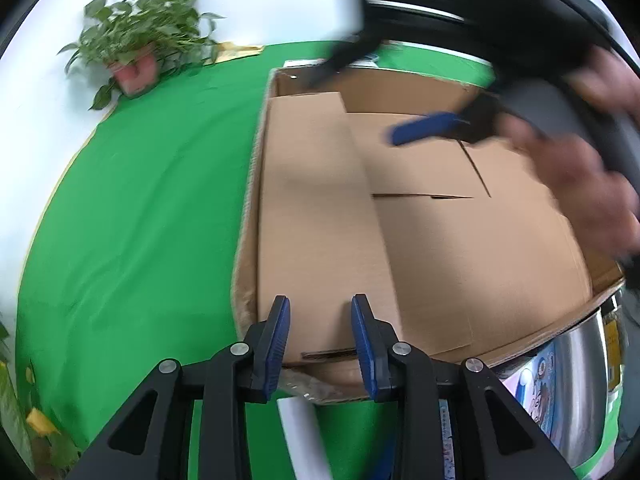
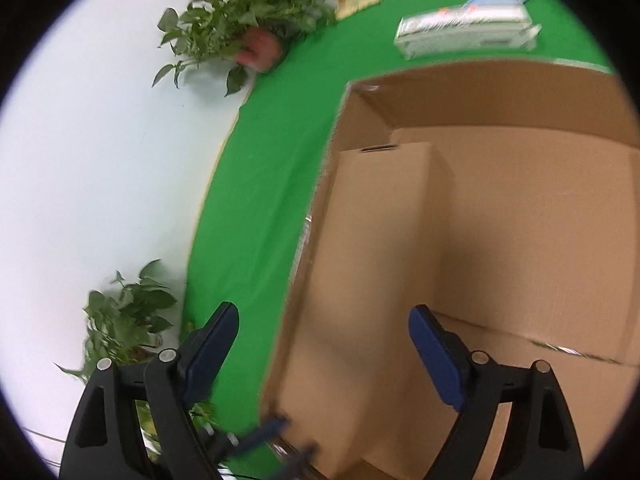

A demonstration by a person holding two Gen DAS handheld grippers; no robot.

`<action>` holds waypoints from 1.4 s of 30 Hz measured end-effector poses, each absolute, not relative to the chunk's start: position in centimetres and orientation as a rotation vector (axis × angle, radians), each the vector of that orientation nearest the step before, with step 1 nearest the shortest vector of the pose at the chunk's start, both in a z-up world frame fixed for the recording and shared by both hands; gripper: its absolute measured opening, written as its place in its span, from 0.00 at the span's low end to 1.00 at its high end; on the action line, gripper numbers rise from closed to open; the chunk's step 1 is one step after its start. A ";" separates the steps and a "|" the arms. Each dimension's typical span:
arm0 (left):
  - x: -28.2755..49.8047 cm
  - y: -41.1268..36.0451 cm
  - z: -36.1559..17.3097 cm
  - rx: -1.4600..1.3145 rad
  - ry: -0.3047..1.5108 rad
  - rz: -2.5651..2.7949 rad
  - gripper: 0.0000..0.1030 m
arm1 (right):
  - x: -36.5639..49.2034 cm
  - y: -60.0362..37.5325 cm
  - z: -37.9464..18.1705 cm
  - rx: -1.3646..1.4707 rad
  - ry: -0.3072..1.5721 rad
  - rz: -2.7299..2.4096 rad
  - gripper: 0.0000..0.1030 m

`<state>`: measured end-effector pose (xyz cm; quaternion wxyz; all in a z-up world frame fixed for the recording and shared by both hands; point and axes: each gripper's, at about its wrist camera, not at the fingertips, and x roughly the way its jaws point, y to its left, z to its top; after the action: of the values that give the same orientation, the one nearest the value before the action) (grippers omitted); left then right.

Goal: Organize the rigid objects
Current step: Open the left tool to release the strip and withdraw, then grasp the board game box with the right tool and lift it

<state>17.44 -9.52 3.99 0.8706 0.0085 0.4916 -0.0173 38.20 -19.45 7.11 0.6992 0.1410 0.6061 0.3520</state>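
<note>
Green cloth (image 1: pixel 140 208) is carrying a cardboard box (image 1: pixel 400 220); left gripper (image 1: pixel 320 344) pressed together, empty; right gripper (image 2: pixel 324 356) spread over the box's near-left corner.

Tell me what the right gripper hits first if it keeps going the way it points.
Probably the cardboard box: the right gripper points down into its open top, with nothing between its fingers, so it would likely meet the box's bare inside, though depth is unclear.

Bright green cloth (image 1: pixel 140 200) covers the table, plain white wall (image 2: pixel 100 160) right behind it. Two leafy plants sit by the wall, one (image 1: pixel 140 44) in a pinkish pot, another (image 2: pixel 124 320) nearer.
</note>
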 end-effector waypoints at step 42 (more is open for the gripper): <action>-0.4 -13.6 2.2 -0.128 0.950 -0.273 0.89 | 1.1 -36.6 2.8 0.349 0.989 0.627 0.87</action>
<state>-0.37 -13.59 2.22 0.8785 -0.0613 0.4554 -0.1309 1.11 -36.60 2.80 0.8192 0.1638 0.4643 0.2942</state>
